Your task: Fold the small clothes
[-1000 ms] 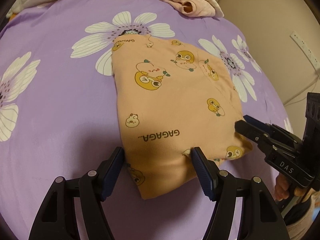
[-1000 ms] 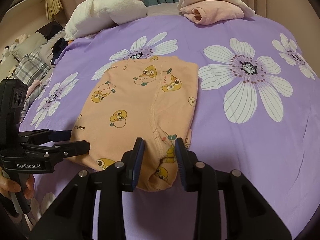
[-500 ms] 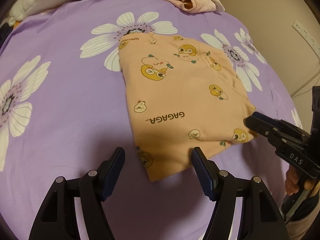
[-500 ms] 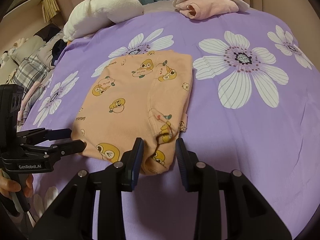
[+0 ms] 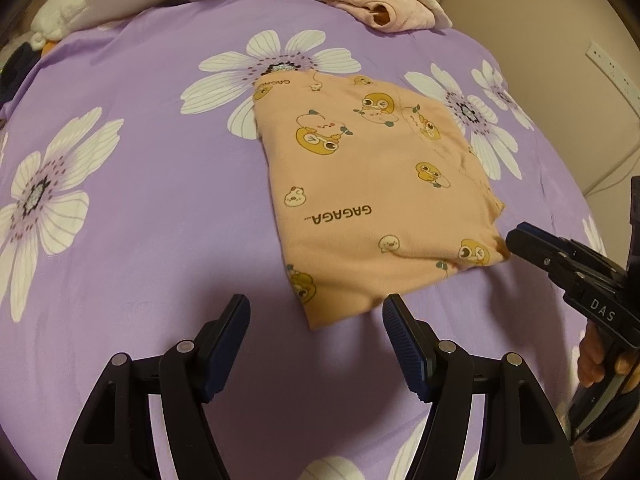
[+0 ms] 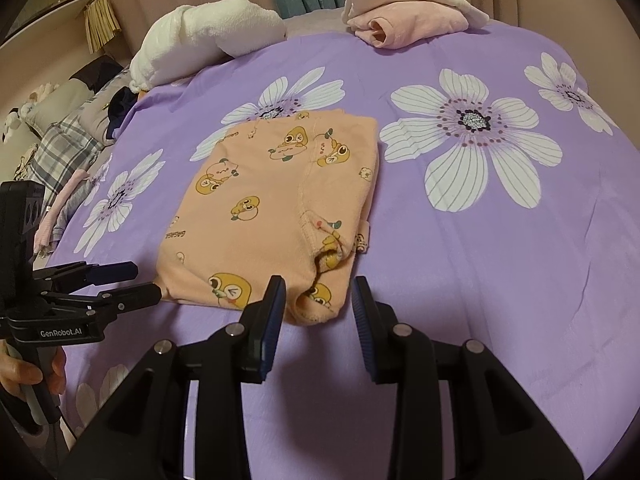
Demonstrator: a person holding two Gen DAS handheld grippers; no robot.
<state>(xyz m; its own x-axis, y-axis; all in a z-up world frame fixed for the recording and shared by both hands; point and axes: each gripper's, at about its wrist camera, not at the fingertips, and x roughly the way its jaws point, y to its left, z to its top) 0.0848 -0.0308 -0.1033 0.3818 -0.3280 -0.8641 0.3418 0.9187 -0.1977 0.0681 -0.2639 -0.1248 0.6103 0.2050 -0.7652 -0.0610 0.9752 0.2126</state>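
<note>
A peach folded garment point(image 5: 360, 200) printed with yellow ducks and "GAGAGA" lies flat on the purple flowered bedspread point(image 5: 140, 200). My left gripper point(image 5: 316, 308) is open, and the garment's near corner lies just ahead of its blue pads, untouched. In the right wrist view the garment point(image 6: 264, 208) shows a rumpled near edge in front of my right gripper point(image 6: 320, 286), whose jaws stand apart with nothing pressed between them. The right gripper point(image 5: 516, 240) reaches toward the garment's right corner in the left wrist view. The left gripper point(image 6: 136, 280) sits at its left corner in the right wrist view.
A pink folded garment point(image 6: 408, 20) and a white rolled towel point(image 6: 208, 36) lie at the bed's far edge. Plaid clothing point(image 6: 68, 148) is heaped beyond the left side. A wall socket point(image 5: 608, 68) and a cable are on the right. A hand point(image 6: 24, 372) holds the left gripper's handle.
Both grippers have drawn back from the garment. Its near edge, which lay between the fingers of each, now sits just ahead of their tips. The garment stays flat.
</note>
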